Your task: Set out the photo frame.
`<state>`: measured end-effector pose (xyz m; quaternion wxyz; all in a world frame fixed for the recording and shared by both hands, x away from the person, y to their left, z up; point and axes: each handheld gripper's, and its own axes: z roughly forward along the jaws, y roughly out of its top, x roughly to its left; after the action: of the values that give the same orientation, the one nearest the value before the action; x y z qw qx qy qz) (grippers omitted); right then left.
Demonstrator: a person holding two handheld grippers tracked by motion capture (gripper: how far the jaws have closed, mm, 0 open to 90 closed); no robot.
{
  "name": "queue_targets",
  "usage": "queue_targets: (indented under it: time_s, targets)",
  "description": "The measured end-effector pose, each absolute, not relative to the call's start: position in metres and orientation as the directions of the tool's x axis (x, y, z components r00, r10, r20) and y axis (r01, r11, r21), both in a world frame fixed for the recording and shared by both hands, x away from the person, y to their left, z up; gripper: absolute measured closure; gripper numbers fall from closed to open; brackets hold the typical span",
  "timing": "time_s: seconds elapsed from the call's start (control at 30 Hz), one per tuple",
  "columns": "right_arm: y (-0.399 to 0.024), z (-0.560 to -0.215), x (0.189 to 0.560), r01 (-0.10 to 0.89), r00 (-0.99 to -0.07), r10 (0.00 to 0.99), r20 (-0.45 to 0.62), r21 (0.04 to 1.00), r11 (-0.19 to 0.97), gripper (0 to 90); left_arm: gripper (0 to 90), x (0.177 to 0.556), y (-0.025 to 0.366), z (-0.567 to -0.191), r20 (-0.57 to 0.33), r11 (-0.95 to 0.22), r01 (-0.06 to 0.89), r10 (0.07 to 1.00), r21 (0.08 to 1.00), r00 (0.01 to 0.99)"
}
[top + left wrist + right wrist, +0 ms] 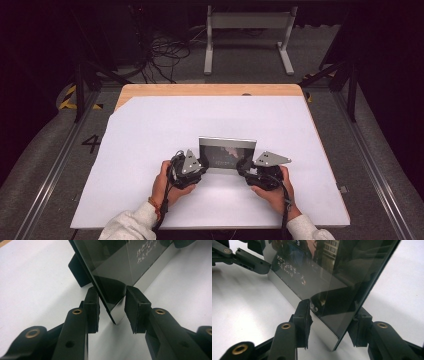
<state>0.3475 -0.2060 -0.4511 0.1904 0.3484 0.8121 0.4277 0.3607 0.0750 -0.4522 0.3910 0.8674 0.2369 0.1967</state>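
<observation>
Your picture frame [227, 153] stands upright on the white table sheet [150, 130], near your edge of the table, its long axis running left to right straight across your body. That line is what the coming move hangs on: you've got one end of it per hand, and both hands sit equally close.

Your left gripper [200, 164] comes in at the frame's left lower corner, and your right gripper [245, 166] at the right lower corner, each pointing inward and slightly away from you.

Look along the left gripper [111, 307] in its own view: the frame's corner edge [110, 300] sits between the two black jaws, but there is daylight on both sides. The pads aren't pressing, so those jaws stand parted around the corner, not clamped.

In the right gripper view, the right gripper [332, 320] straddles the other corner of the frame [329, 307]. One pad [304, 315] stands just off the glass face with a sliver of silver border showing between; the far jaw is tucked behind the back panel, and I cannot tell whether it touches. I'd call it open around the frame too.

So the frame rests on its own base, bracketed at both ends. To lift it, you'd close both sides evenly, since a squeeze from one end alone would likely swing it about the other.
</observation>
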Motion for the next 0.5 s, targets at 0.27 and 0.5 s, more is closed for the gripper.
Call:
queue_targets:
  time_s: [0.27, 0.5]
  targets:
    - [-0.207, -0.455, 0.347, 0.420, -0.677, 0.736, -0.014, 0.813, 0.402, 57.3, 66.2, 0.362, 0.075, -0.454, 0.155, -0.585, 0.258, 0.562, 0.769, 0.812]
    - [-0.220, -0.454, 0.345, 0.425, -0.672, 0.740, 0.009, 0.823, 0.377, 59.0, 67.9, 0.362, 0.078, -0.452, 0.147, -0.578, 0.261, 0.564, 0.773, 0.813]
